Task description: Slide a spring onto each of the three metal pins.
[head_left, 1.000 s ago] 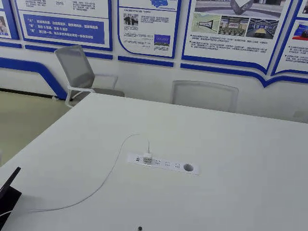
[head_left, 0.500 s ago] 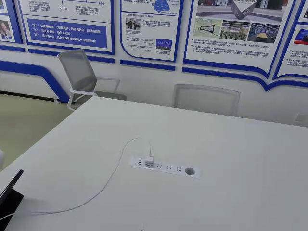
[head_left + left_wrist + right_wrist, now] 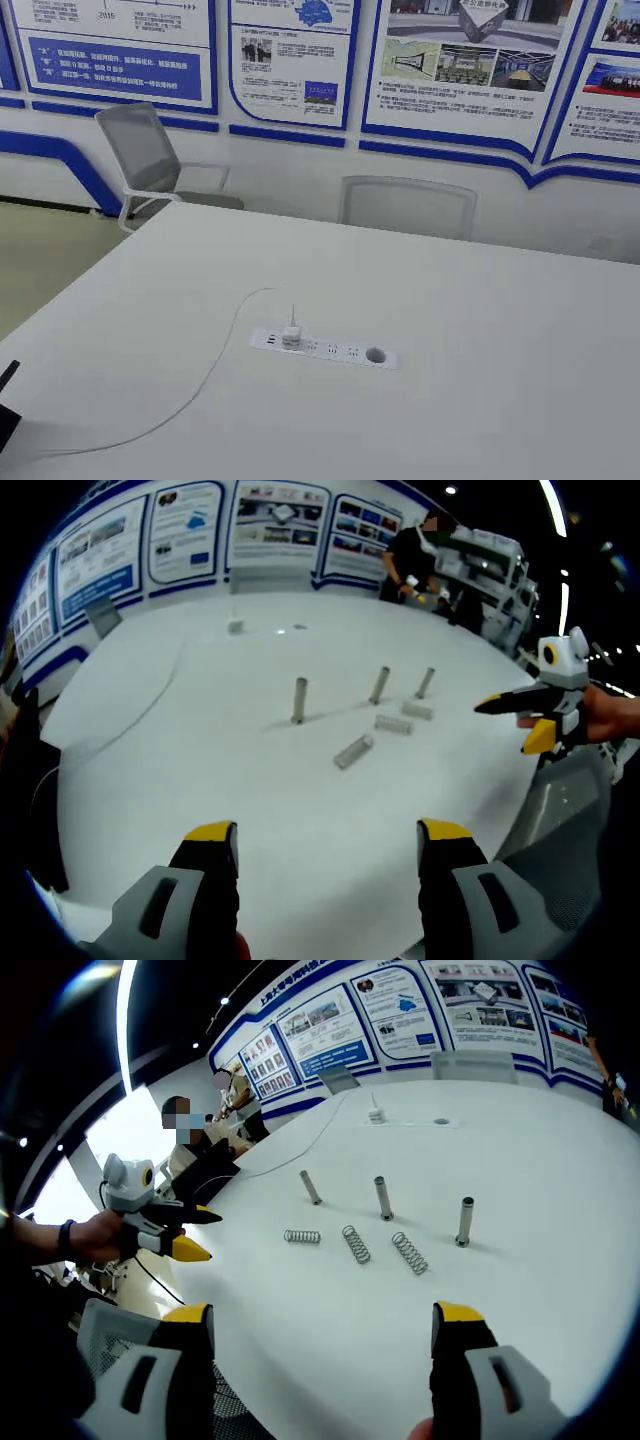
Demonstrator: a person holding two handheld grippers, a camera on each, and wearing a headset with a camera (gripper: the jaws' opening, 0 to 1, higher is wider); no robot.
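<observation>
Head camera was panned; power strip was found unmoved on the table. Left gripper and right gripper were held wide apart, empty. Three springs were laid near the bare upright pins. Seemingly loose, a spring could be rolled away by a glancing pinch.

Big white table with a socket strip sunk in its top and a white cable trailing from it toward the near left. A grey mesh chair stands off the far left corner, a second chair pushed in at the far side. White wall behind carries blue-framed posters and a blue stripe; pale floor at left.
</observation>
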